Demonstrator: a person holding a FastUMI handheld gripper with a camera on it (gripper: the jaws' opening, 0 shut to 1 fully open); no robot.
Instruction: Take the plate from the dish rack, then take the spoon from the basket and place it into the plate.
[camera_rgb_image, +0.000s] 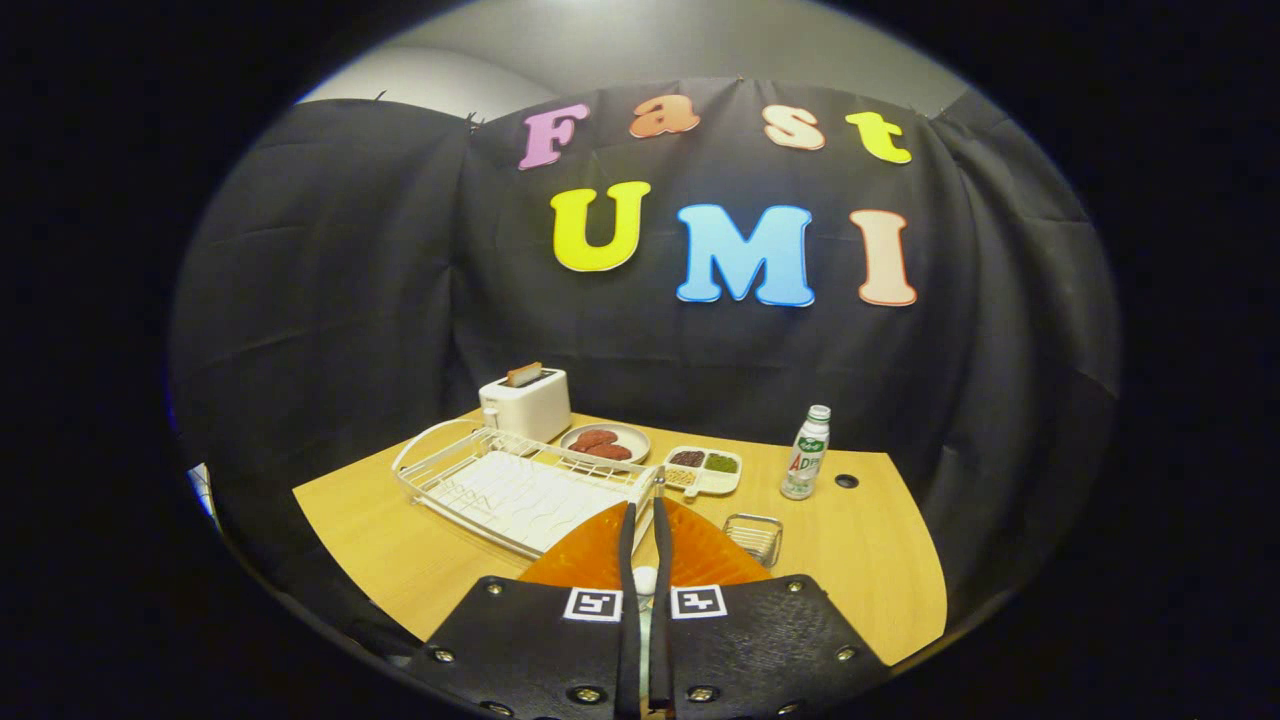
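Two fingers of my tool (645, 500) sit nearly together, pinching a slim spoon (646, 585) between them; I can see its pale handle in the narrow gap and a bit of metal at the fingertips. Right under the fingers lies the orange plate (590, 555), resting on the table (860, 560), so the spoon hangs just above it. Just beyond the plate, off to one side, I've got the white dish rack (500, 485) standing on the table. On the other side, near the plate, sits the small wire basket (754, 535). Farther back I see a white toaster (524, 402) with a slice in its slot, a grey dish (606, 442) of reddish pieces, a divided snack tray (703, 468), and an upright bottle (806, 453).
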